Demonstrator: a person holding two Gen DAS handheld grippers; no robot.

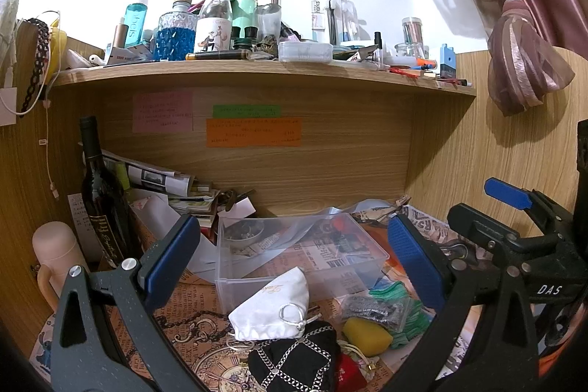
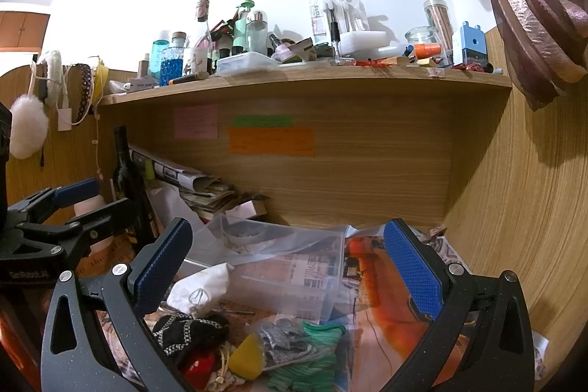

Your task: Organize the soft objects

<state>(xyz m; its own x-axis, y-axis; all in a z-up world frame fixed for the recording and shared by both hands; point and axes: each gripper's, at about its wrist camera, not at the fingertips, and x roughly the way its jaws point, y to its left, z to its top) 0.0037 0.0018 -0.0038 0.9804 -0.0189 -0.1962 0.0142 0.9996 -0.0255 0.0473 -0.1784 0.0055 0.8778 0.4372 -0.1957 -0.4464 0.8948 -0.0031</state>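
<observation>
While both claws gape wide and empty, left gripper [image 1: 294, 263] hovers over white drawstring pouch [image 1: 272, 305], at 6 o'clock of clear bin [image 1: 294, 252]. Pouch looks light, limp, non-slip: pinch bunched neck. Right gripper [image 2: 290, 267] idle.

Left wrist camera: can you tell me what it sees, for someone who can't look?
The open left gripper hovers over a white drawstring pouch, a black chain-patterned pouch and a yellow sponge before a clear plastic box on a cluttered wooden desk.
</observation>
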